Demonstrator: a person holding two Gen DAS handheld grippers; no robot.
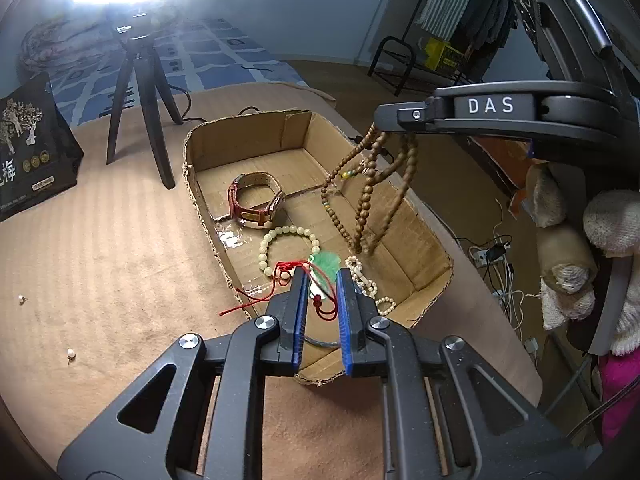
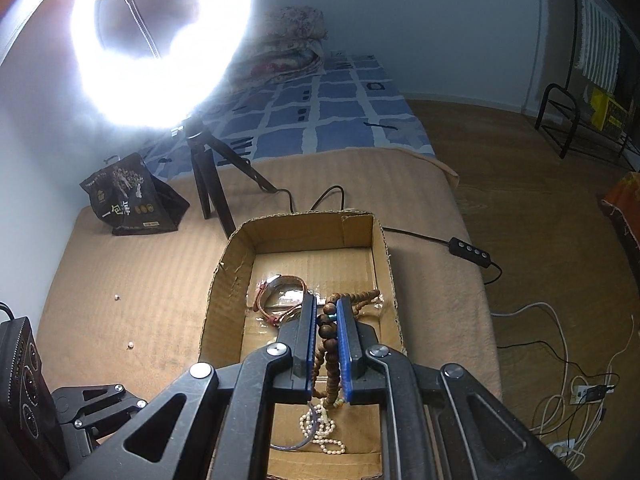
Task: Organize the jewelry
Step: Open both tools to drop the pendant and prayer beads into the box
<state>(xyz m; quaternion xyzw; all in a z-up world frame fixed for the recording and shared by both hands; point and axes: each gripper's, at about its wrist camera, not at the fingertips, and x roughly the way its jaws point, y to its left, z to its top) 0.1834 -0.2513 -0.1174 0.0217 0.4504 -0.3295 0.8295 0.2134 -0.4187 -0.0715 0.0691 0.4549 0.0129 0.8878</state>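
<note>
An open cardboard box (image 1: 200, 148) lies on a tan blanket. My left gripper (image 1: 322, 280) hovers over its near end, shut on a green jade pendant (image 1: 326, 264) whose red cord (image 1: 256, 300) trails over the box wall. My right gripper (image 2: 325, 320) is shut on a long brown wooden bead strand (image 2: 330, 356). In the left wrist view, the right gripper (image 1: 390, 120) is above the box and the brown bead strand (image 1: 368, 200) hangs in loops down to the box floor. A leather-strap watch (image 1: 256, 200), a pale bead bracelet (image 1: 288, 232) and a pearl strand (image 1: 368, 284) lie inside.
A ring light on a black tripod (image 1: 140, 92) stands behind the box, with a black printed bag (image 1: 32, 148) to its left. Two small pearl pieces (image 1: 71, 354) lie loose on the blanket. A cable with a switch (image 2: 472, 254) runs right of the box, near the bed edge.
</note>
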